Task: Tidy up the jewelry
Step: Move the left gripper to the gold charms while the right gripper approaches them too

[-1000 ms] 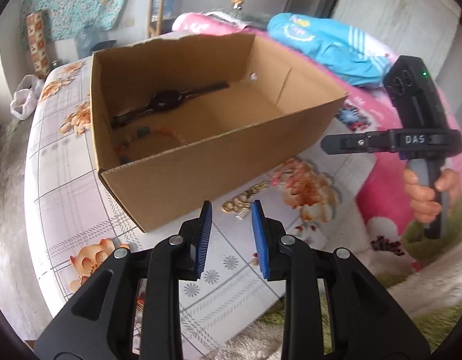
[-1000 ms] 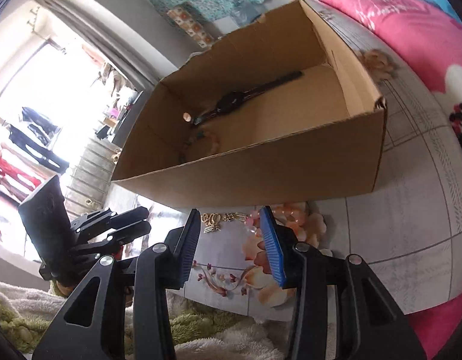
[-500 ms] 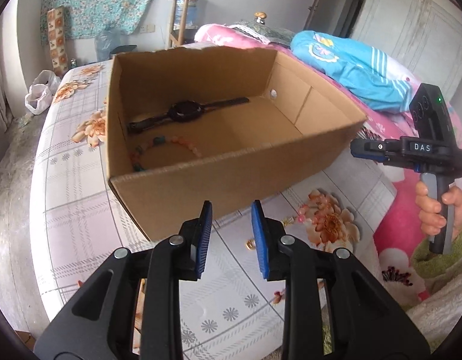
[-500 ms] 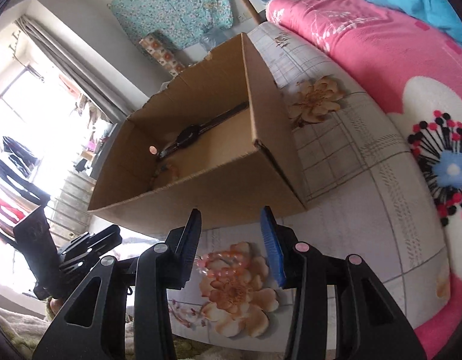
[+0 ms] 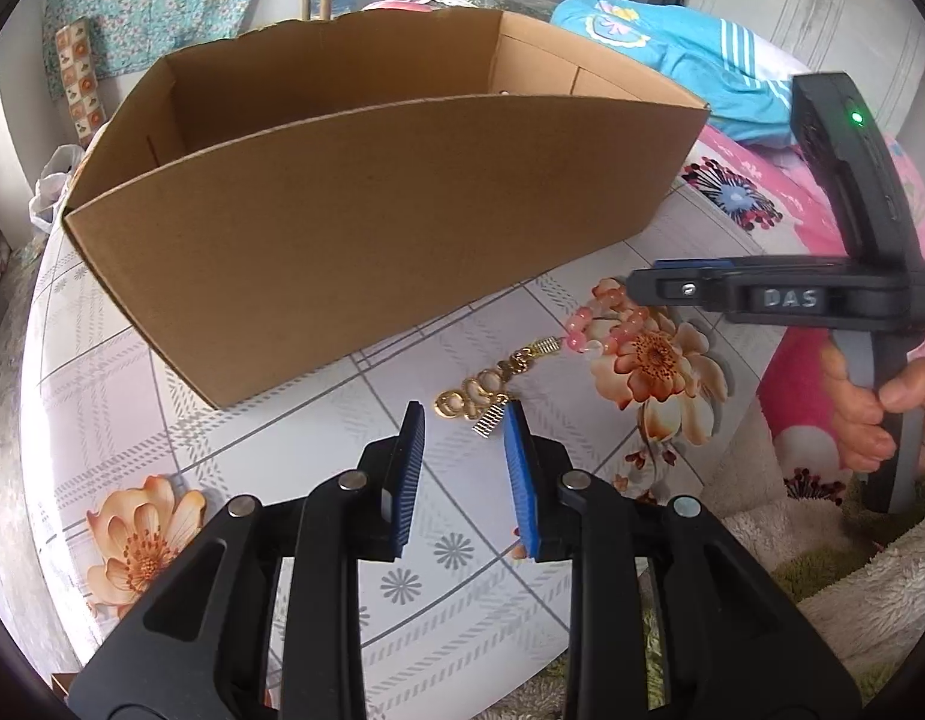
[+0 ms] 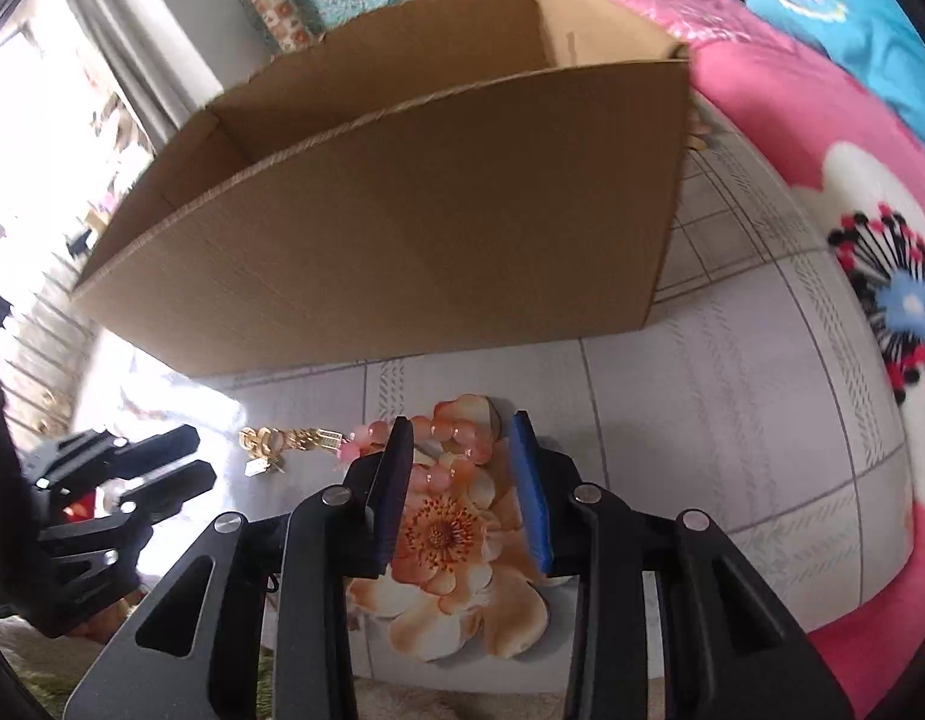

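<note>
An open brown cardboard box [image 5: 366,228] sits on a bed's floral checked sheet [image 5: 234,462]. Before it, near the sheet's front edge, lies a gold-chain and pink-bead bracelet [image 5: 546,354]. The left tool [image 5: 462,468] hovers parted at its gold end; the right tool [image 6: 462,480], jaws closing, straddles the pink beads ungripped.

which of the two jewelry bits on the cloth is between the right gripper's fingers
The pink bead bracelet, lying between the closing right gripper jaws. The gold chain lies off to their left.
</note>
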`<state>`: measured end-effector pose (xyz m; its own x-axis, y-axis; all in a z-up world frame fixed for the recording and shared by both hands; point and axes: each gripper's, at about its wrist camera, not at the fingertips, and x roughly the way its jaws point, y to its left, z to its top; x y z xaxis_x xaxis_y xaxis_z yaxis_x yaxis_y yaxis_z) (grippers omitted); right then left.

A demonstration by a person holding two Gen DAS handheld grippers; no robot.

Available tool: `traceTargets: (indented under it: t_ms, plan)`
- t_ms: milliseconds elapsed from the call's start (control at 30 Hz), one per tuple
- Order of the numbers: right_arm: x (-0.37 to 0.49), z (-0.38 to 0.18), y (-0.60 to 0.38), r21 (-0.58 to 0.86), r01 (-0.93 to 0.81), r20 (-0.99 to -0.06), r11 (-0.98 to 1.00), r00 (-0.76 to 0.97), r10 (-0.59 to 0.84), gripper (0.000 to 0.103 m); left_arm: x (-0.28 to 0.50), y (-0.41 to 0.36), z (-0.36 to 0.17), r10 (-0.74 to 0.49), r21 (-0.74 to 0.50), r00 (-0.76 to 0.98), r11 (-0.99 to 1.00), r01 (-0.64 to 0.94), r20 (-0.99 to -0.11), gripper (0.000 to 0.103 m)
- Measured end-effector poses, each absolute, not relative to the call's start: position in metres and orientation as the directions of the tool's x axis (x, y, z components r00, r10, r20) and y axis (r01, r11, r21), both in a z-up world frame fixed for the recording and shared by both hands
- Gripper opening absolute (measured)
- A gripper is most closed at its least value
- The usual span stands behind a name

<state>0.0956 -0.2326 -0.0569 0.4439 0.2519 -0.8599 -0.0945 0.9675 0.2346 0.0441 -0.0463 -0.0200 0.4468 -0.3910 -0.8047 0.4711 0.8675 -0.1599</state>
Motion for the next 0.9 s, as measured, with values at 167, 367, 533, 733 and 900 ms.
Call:
traceTargets:
  t_ms: [167,367,533,733,900]
  plan:
    - [0.099,-0.060,-0.225,0.072,-0.121,-0.892,0.990,0.436,0.118,0.027,0.040,-0.052,-0.025,-0.386,-0.142,0.436,0.858,0.493,-0.813,0.027]
    - [0.110,-0.056,-0.253,0.012,-0.015,-0.884,1.000,0.467,0.018,0.027,0.041,-0.053,-0.029,-0.395,-0.162,0.426,0.858,0.487,-0.814,0.030]
    - [0.101,-0.040,-0.280,0.038,0.068,-0.842,0.997,0.539,-0.004,0.027,0.037,-0.049,-0.030,-0.385,-0.155,0.432,0.864,0.479,-0.816,0.030]
    - [0.078,-0.023,-0.275,0.118,-0.018,-0.770,0.993,0.630,0.103,0.027,0.035,-0.046,-0.027,-0.373,-0.145,0.457,0.876,0.460,-0.807,0.030]
    - [0.081,-0.036,-0.229,0.250,-0.198,-0.759,0.948,0.568,0.319,0.019,0.041,-0.056,-0.024,-0.333,-0.084,0.502,0.887,0.454,-0.798,0.030]
